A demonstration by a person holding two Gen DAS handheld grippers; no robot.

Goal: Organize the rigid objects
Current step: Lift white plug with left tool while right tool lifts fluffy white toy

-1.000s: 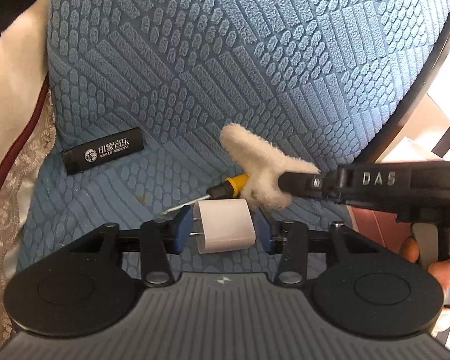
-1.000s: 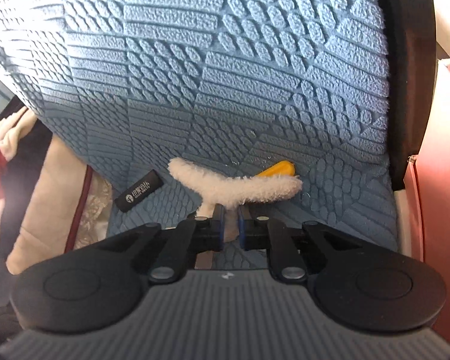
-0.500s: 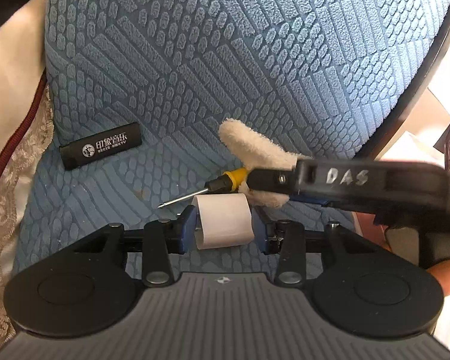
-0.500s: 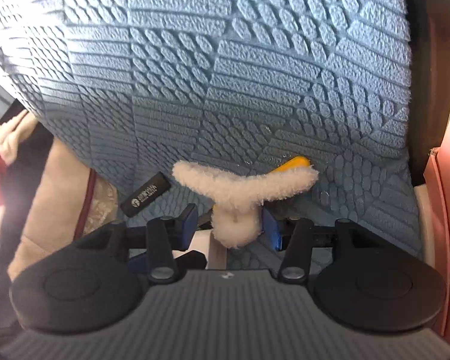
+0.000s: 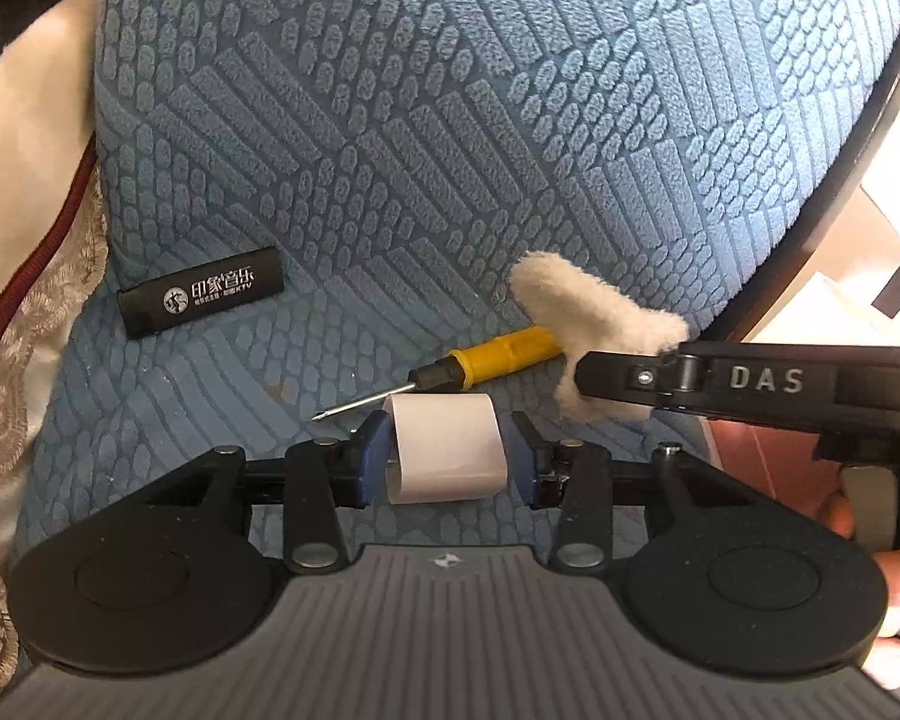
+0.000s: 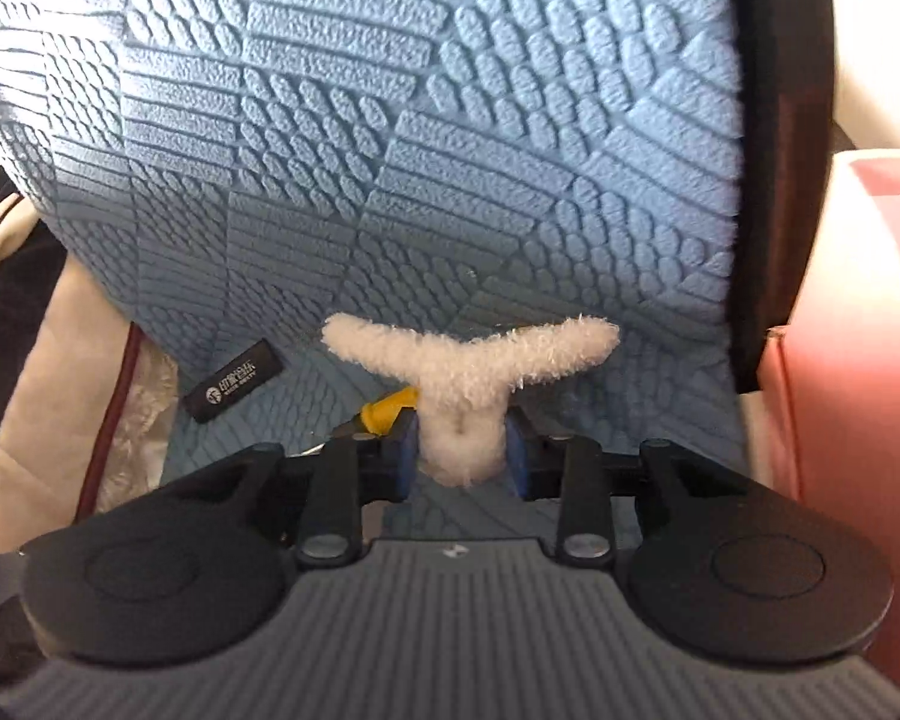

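Observation:
My left gripper (image 5: pixel 447 455) is shut on a white charger plug (image 5: pixel 447 450) just above the blue seat cushion (image 5: pixel 450 120). My right gripper (image 6: pixel 461 450) holds a fluffy white T-shaped piece (image 6: pixel 468 369) between its blue pads; it also shows in the left wrist view (image 5: pixel 588 324). A yellow-handled screwdriver (image 5: pixel 480 363) lies on the cushion just beyond the plug, and its handle shows in the right wrist view (image 6: pixel 390 408). A black stick with white print (image 5: pixel 201 300) lies to the left, also in the right wrist view (image 6: pixel 234 381).
The cushion sits in a black chair frame (image 6: pixel 780 180). A pink box (image 6: pixel 858 330) stands at the right. Beige cloth with a dark red trim (image 5: pixel 24 252) lies left of the cushion.
My right gripper opened wider around the fluffy piece and lifted it back, uncovering the screwdriver's handle. My left gripper stayed shut on the plug and shifted slightly.

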